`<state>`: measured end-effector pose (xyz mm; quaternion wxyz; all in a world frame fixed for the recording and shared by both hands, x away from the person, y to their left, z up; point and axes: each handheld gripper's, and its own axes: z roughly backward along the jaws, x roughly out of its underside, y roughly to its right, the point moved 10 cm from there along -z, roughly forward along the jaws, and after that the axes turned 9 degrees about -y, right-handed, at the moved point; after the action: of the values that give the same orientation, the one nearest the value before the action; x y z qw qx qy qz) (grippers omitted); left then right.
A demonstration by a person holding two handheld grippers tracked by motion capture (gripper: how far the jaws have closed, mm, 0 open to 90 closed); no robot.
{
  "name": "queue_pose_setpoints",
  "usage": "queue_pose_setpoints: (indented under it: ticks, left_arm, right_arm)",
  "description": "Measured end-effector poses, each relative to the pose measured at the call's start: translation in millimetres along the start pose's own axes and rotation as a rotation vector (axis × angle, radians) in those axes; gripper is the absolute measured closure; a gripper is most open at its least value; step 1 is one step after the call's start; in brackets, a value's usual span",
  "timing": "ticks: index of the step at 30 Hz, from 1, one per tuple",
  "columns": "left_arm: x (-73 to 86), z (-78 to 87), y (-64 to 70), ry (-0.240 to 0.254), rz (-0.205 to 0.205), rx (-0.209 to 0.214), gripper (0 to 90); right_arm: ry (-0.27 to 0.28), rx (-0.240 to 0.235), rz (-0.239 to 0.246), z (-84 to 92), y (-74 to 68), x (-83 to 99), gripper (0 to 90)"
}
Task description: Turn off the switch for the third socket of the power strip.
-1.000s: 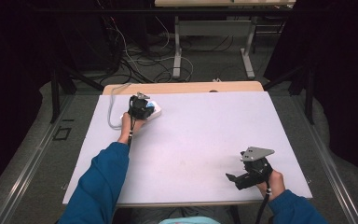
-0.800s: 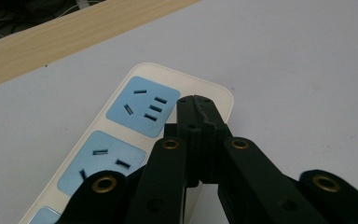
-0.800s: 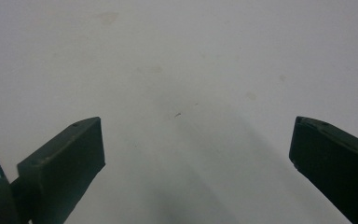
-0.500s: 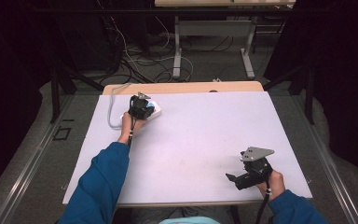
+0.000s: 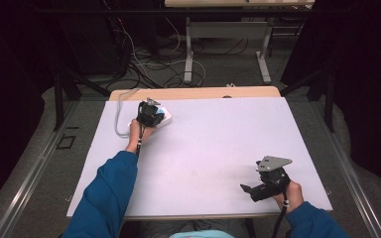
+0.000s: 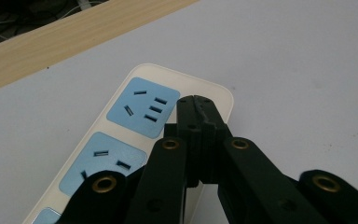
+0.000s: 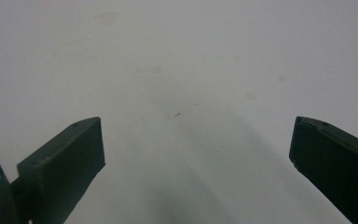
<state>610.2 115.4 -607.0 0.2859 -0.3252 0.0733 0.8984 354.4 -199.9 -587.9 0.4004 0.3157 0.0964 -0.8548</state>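
Directly beneath the tips of the left gripper [image 6: 200, 105] lies a power strip [image 6: 121, 140], flat on the tabletop [image 6: 298, 60]. Its body is cream-white with rounded corners, and its face carries pale blue socket panels with dark slots. Two panels are seen in full in the left gripper view, one with five slots nearest the strip's rounded end, one behind it partly covered by the gripper's black arms, and the corner of a third at the lower edge. A pale cable leaves the strip and loops on the tabletop to the left of the gripper in the high view. No brand, label or writing can be read on the strip or on either gripper.

Left jaws: fully closed, tip against tip, with nothing between them. They stand over the strip's rounded end, just beside the five-slot panel; whether the tips actually touch the casing cannot be told. In the high view the left gripper [image 5: 150, 114] sits at the far left part of the tabletop, over the strip [image 5: 162, 116].

Right jaws: spread wide apart, with bare tabletop between them and nothing held. The right gripper [image 7: 196, 154] is well apart from the strip, and in the high view it [image 5: 258, 187] is at the near right part of the tabletop.
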Motion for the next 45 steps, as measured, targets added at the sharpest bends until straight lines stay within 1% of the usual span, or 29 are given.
queue_pose_setpoints:
  ticks: [3,4,5,7,8,10,13,15,16,17,19,21,23,24,25,27,28,29,30,32,34,35,36,37,38,39,40,42,45]
  left_arm:
    - [-0.1,-0.1,0.1,0.000,-0.003,0.000,90.0]
    - [0.7,0.3,-0.6,-0.009,-0.001,-0.010,90.0]
    - [-0.1,-0.2,-0.3,0.000,0.003,-0.005,90.0]
    - [0.8,0.3,-0.4,-0.009,0.002,-0.011,90.0]
    - [0.2,-0.1,-0.3,-0.003,0.000,-0.013,90.0]
    - [0.3,0.0,-0.2,-0.003,0.004,-0.010,90.0]
    - [-0.4,-0.1,-0.9,-0.001,-0.005,-0.014,90.0]
    - [0.1,0.0,-0.4,-0.004,0.001,-0.010,90.0]
    - [-1.0,0.7,-1.6,0.001,-0.007,-0.019,90.0]
    - [-3.4,3.7,-1.7,0.018,0.002,-0.013,90.0]
    - [-5.0,4.6,-0.9,0.026,-0.005,-0.020,90.0]
    - [-5.3,5.7,1.3,0.036,0.013,-0.005,90.0]
    - [-6.9,7.3,1.2,0.045,0.014,-0.011,88.9]
    - [-7.8,8.4,2.5,0.050,0.021,-0.005,81.4]
    - [-8.2,10.0,2.1,0.050,0.011,-0.008,79.8]
    - [-9.3,13.5,2.3,0.053,0.015,-0.010,71.3]
    - [-10.2,14.9,2.7,0.062,0.018,-0.006,69.4]
    - [-9.1,17.5,2.5,0.047,0.016,-0.003,65.7]
    - [-10.1,18.7,2.2,0.054,0.025,-0.007,59.6]
    - [-11.0,20.7,1.4,0.063,0.033,-0.005,51.6]
    - [-9.1,22.0,0.3,0.048,0.043,-0.005,36.8]
    - [-7.9,22.1,-0.3,0.042,0.041,-0.001,30.5]
    - [-7.0,22.1,-0.9,0.036,0.047,-0.001,24.0]
    - [-7.1,21.9,-1.7,0.039,0.054,-0.006,17.4]
    - [-7.7,22.1,-1.7,0.050,0.064,-0.002,15.0]
    - [-6.8,22.9,-2.7,0.042,0.062,-0.001,10.8]
    - [-7.6,22.9,-1.8,0.051,0.073,0.006,6.9]
    - [-6.8,23.4,-1.0,0.045,0.076,0.013,1.1]
    - [-5.9,26.5,-1.3,0.053,0.069,0.012,0.0]
  right_arm:
    - [0.011,0.004,-0.001,-0.6,0.2,-0.9,2.6]
    - [0.010,0.003,-0.002,-0.5,0.1,-0.8,2.6]
    - [0.006,0.001,-0.001,-0.2,0.0,-0.4,2.6]
    - [0.010,0.003,-0.002,-0.4,0.3,-0.8,2.6]
    - [0.011,0.003,-0.002,-0.5,0.3,-0.9,2.6]
    - [0.000,-0.001,0.000,0.0,0.0,0.1,2.6]
    - [0.012,0.002,-0.002,-0.5,0.2,-1.0,2.6]
    - [0.011,0.003,-0.002,-0.6,0.3,-0.9,2.6]
    - [0.000,0.000,-0.001,-0.1,0.1,0.0,2.6]
    - [0.000,0.000,0.000,0.0,0.0,0.0,2.6]
    - [0.012,0.002,-0.001,-0.4,0.4,-1.0,2.6]
    - [0.011,0.000,0.000,-0.2,0.3,-0.8,2.6]
    - [0.013,0.003,0.000,0.0,0.4,-0.9,2.6]
    - [0.010,0.002,0.000,0.0,0.4,-0.6,2.6]
    - [0.009,0.000,0.003,-0.2,0.5,-0.4,2.6]
    - [0.011,0.003,0.000,0.1,0.4,-0.5,2.6]
    - [0.013,0.004,0.000,0.2,0.6,-0.8,2.6]
    - [0.009,0.000,0.002,0.2,0.5,-0.4,2.6]
    - [0.010,0.000,0.000,0.2,0.4,-0.4,2.6]
    - [0.010,0.003,0.000,-0.2,0.4,-0.6,2.6]
    - [0.002,0.000,0.007,0.5,0.3,0.0,2.6]
    - [0.013,0.005,0.005,-0.1,0.6,-1.0,2.6]
    - [0.002,-0.001,0.005,0.4,0.1,0.1,2.6]
    - [0.010,0.001,0.003,-0.2,0.3,-0.6,2.6]
    - [0.008,0.001,0.003,-0.2,0.2,-0.5,2.6]
    - [0.009,0.000,0.003,-0.1,0.1,-0.5,2.6]
    - [0.009,0.000,0.004,-0.2,0.2,-0.5,2.6]
    - [0.009,0.001,0.002,-0.4,0.4,-0.4,2.6]
    - [0.010,0.003,0.000,-0.1,0.6,-0.5,2.6]
